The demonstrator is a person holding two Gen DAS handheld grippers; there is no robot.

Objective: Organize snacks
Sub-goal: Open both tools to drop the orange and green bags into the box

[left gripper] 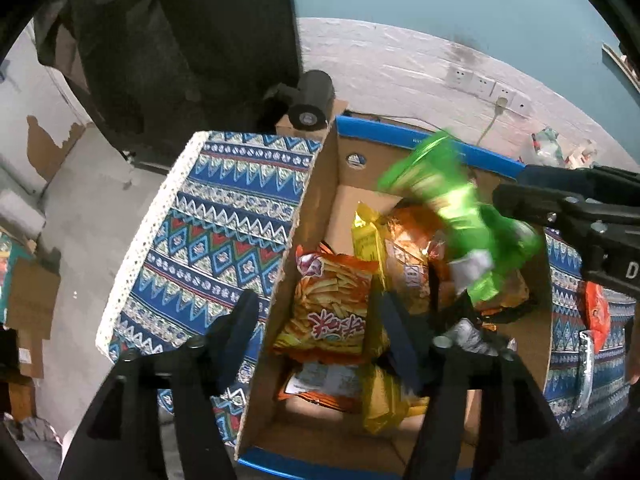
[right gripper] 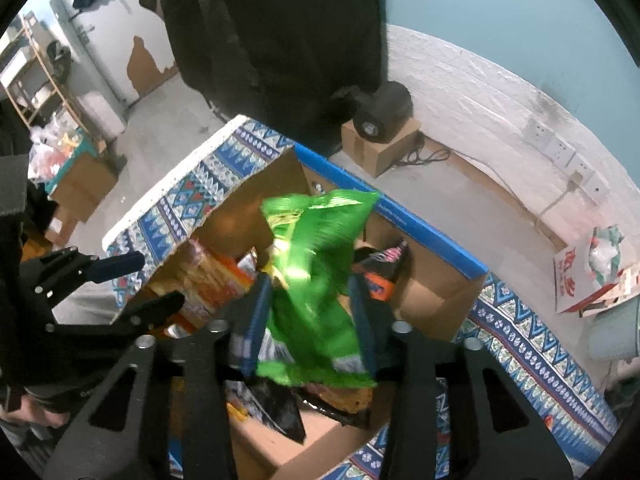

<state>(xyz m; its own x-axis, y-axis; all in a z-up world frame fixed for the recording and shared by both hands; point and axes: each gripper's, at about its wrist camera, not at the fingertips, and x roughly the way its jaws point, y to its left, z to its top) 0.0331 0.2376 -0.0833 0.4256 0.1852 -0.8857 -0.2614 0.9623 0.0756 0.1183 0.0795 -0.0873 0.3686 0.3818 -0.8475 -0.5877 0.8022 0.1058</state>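
Note:
A cardboard box (left gripper: 320, 208) with blue-taped rims sits on a patterned blue cloth (left gripper: 224, 216). It holds several snack bags, among them an orange fries bag (left gripper: 332, 304) and a yellow pack (left gripper: 366, 236). A blurred green snack bag (right gripper: 316, 280) lies between the spread fingers of my right gripper (right gripper: 310, 312), above the box; it also shows in the left wrist view (left gripper: 456, 216). Whether the fingers still touch it I cannot tell. My left gripper (left gripper: 320, 332) is open and empty, straddling the box's left wall. It shows at left in the right wrist view (right gripper: 136, 284).
A black cylinder device (right gripper: 380, 114) sits on a small cardboard box by the wall. Wall sockets (right gripper: 568, 160) with a plugged cable are at right. A red-white carton (right gripper: 580, 280) stands on the floor at right. Shelves and boxes (right gripper: 52, 128) stand at far left.

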